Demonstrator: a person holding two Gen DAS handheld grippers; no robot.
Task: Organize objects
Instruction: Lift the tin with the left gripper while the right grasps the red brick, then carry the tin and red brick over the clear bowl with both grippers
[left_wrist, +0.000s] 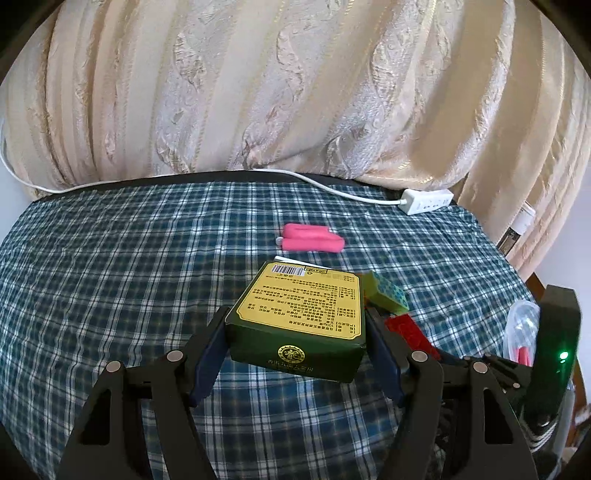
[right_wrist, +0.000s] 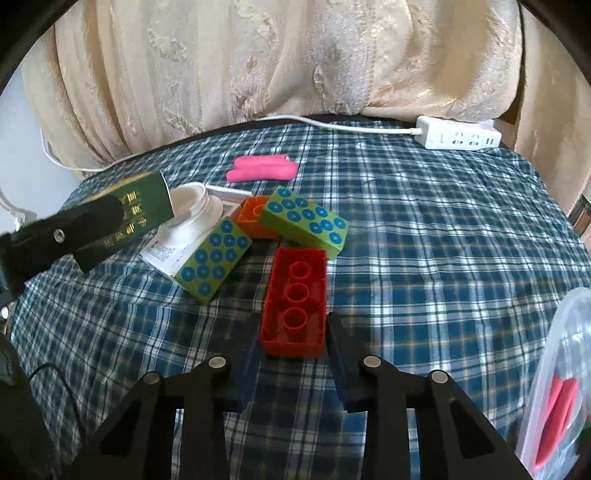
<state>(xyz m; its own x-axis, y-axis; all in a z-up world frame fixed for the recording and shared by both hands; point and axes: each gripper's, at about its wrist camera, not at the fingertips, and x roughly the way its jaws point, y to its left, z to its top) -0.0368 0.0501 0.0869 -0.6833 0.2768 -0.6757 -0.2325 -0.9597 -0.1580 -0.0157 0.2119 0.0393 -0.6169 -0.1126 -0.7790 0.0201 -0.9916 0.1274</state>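
Note:
My left gripper (left_wrist: 295, 328) is shut on a dark green box with a yellow printed label (left_wrist: 299, 306), held a little above the checked cloth. The same box (right_wrist: 136, 206) shows at the left of the right wrist view. A red brick (right_wrist: 295, 299) lies hollow side up on the cloth, and my right gripper (right_wrist: 293, 328) is shut on its near end, one pad on each long side. Beyond it lie two green bricks with blue studs (right_wrist: 212, 258) (right_wrist: 304, 221) and an orange brick (right_wrist: 253, 218) between them.
A white round tub (right_wrist: 195, 210) and a white carton (right_wrist: 166, 251) sit beside the left green brick. A pink object (right_wrist: 260, 168) lies farther back, a white power strip (right_wrist: 458, 136) by the curtain (right_wrist: 258, 62). A clear plastic container (right_wrist: 554, 387) with red pieces stands at the right.

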